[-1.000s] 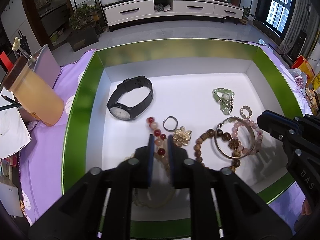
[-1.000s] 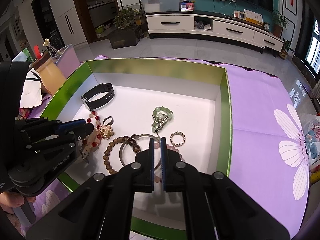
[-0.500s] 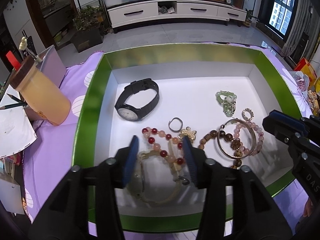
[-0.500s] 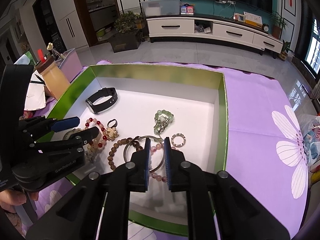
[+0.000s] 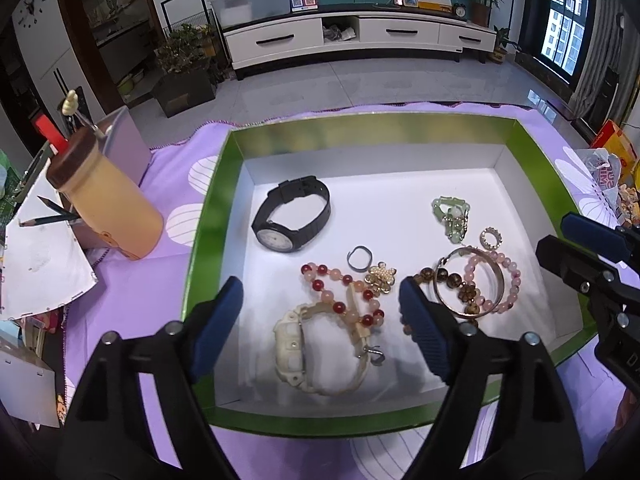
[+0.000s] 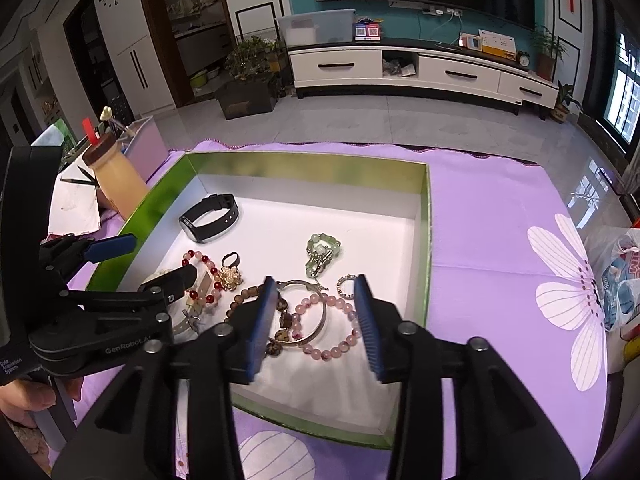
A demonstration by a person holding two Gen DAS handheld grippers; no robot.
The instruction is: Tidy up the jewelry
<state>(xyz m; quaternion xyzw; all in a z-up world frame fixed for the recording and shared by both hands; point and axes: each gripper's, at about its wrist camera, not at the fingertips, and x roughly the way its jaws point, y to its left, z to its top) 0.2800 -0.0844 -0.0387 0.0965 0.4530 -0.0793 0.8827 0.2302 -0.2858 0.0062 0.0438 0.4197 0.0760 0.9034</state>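
Observation:
A green-rimmed box (image 5: 208,216) with a white floor holds the jewelry. In the left wrist view I see a black watch (image 5: 294,218), a cream watch (image 5: 296,350), a red-and-pink bead bracelet (image 5: 344,292), a gold flower brooch (image 5: 380,278), a dark ring (image 5: 359,258), a green bead piece (image 5: 452,216), a small sparkly ring (image 5: 491,238), a silver bangle (image 5: 470,286) and a pink bead bracelet (image 5: 508,280). My left gripper (image 5: 320,316) is open above the cream watch. My right gripper (image 6: 316,320) is open above the bangle (image 6: 304,312) and pink bracelet (image 6: 336,344).
The box (image 6: 426,248) sits on a purple flowered cloth (image 6: 500,240). A tan bottle (image 5: 104,196), pencils and white paper (image 5: 40,264) lie left of the box. A plastic bag (image 6: 624,276) sits at the right edge.
Both grippers opened from shut and pulled back and up from the box. The cream watch and red bead bracelet now lie uncovered below my left gripper.

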